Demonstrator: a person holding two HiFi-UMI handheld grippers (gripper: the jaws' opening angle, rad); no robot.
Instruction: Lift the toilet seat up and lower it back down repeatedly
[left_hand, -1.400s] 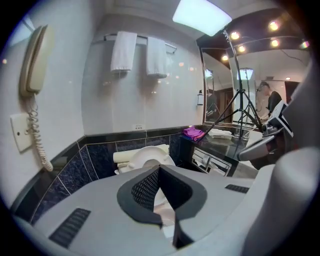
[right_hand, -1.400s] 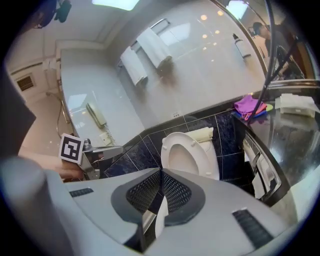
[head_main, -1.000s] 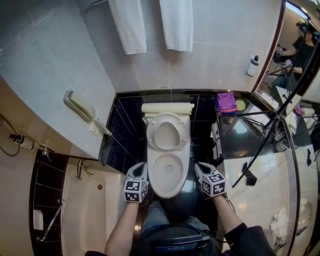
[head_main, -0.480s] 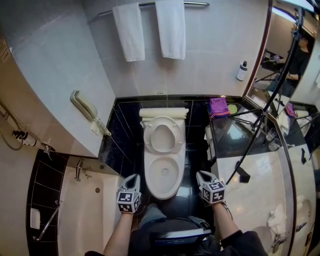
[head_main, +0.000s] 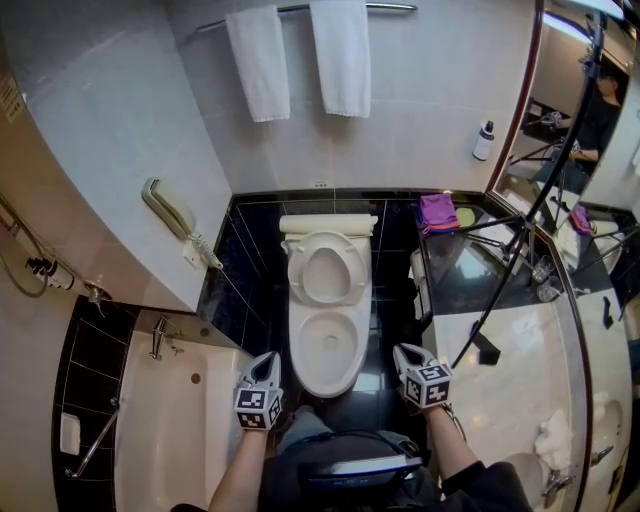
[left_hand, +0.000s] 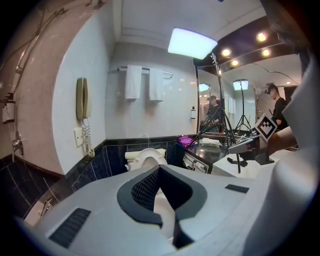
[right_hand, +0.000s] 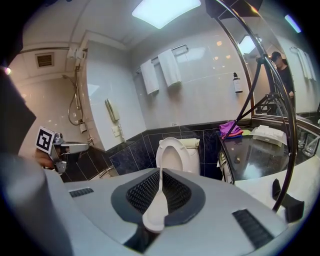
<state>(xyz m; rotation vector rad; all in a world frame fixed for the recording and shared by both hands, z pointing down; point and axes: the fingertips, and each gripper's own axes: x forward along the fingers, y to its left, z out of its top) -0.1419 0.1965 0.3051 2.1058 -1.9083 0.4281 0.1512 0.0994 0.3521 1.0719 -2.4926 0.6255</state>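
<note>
Head view finds us standing at the front of the toilet bowl (head_main: 304, 350), with the left gripper (head_main: 268, 361) off its left flank and the right gripper (head_main: 403, 353) off its right. Both are level with the bowl's front end and touch nothing. The seat (head_main: 352, 272) is up, leaning back toward the tank (head_main: 330, 222) at the far end of the bowl, below two white towels (head_main: 300, 60).

From both pairs of jaws the seat lies straight ahead and well apart, with the whole length of the open bowl between. Its long axis stands nearly upright, hinged at the back, its ring facing us.

Neither hand is clearly closer; the two sit about even, one to each side. In the right gripper view the seat rises just above the jaw tips, almost dead on their line. In the left gripper view it sits a little left of that line, so we judge the right better aimed.

Both pairs of jaws are drawn together, showing only a thin slit of white porcelain, and nothing is held in either.

With the seat raised, we take the lowering to be the step due. That calls for a reach forward along the bowl to the seat's upper edge, then tipping it toward us. Jaws this tight could only nudge it; they would have to part to take hold of the ring.
</note>
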